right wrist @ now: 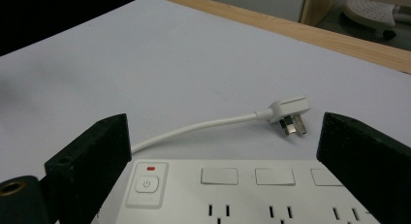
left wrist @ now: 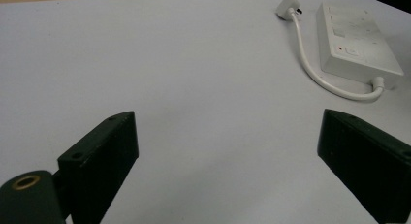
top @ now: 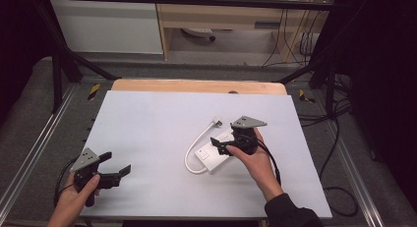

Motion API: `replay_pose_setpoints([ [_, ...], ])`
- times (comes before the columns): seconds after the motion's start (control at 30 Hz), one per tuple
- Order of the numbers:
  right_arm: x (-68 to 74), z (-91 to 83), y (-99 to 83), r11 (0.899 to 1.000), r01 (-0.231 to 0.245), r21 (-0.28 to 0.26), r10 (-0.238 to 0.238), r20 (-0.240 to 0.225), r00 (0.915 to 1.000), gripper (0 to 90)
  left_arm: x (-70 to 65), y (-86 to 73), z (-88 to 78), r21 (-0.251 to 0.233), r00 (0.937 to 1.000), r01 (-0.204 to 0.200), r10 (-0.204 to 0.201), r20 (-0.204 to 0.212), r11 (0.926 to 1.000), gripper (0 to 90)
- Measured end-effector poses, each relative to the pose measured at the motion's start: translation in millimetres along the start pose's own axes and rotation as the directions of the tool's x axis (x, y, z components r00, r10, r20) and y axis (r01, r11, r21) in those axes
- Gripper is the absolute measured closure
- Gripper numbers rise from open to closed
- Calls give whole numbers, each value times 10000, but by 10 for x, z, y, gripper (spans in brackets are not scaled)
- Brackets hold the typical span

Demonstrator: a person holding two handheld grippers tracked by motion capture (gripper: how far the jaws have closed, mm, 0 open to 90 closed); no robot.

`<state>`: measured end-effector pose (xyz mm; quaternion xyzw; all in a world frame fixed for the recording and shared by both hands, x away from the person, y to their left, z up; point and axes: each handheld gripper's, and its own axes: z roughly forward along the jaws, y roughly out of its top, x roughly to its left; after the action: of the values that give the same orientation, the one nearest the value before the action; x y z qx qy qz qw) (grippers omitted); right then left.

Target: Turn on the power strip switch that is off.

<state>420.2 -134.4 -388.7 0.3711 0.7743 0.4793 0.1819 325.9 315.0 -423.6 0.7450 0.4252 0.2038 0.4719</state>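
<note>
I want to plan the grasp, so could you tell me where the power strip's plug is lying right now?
In the high view, the plug lies on the white table just right of centre, beyond the power strip and left of the right gripper.

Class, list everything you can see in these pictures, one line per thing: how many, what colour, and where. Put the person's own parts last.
Power strip: one, white, right of centre on the table, under the right gripper.
Cord: one, white, looping from the strip's near end out to the left and back.
Plug: one, white, on the table beyond the strip.
Table: one, white top with a wooden far edge.
Left gripper: one, black, near left corner, jaws open.
Right gripper: one, black, over the strip, jaws open.
Hands: two, each holding a gripper.
</note>
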Motion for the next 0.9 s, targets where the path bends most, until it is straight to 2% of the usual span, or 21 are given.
replay_pose_setpoints([
  [0.13, 7, 30, -17, 9998, 29, 176, -29, 10, 10000, 60, -1, -2, 1, 25, 10000, -21, 21, -2, 10000, 77],
  [0.53, 23, 86, -25, 9997, -7, 254, 9, -93, 10000, 103, -1, -5, 5, 38, 10000, -20, 20, -18, 10000, 77],
  [0.83, 26, 110, -43, 9991, 40, 421, -24, -373, 9993, 272, 0, -8, 7, 62, 10000, -31, 31, -6, 10000, 78],
  [0.9, 23, 119, -48, 9991, -48, 412, 67, -457, 9989, 337, -1, -8, 8, 65, 10000, -31, 31, -1, 10000, 77],
])
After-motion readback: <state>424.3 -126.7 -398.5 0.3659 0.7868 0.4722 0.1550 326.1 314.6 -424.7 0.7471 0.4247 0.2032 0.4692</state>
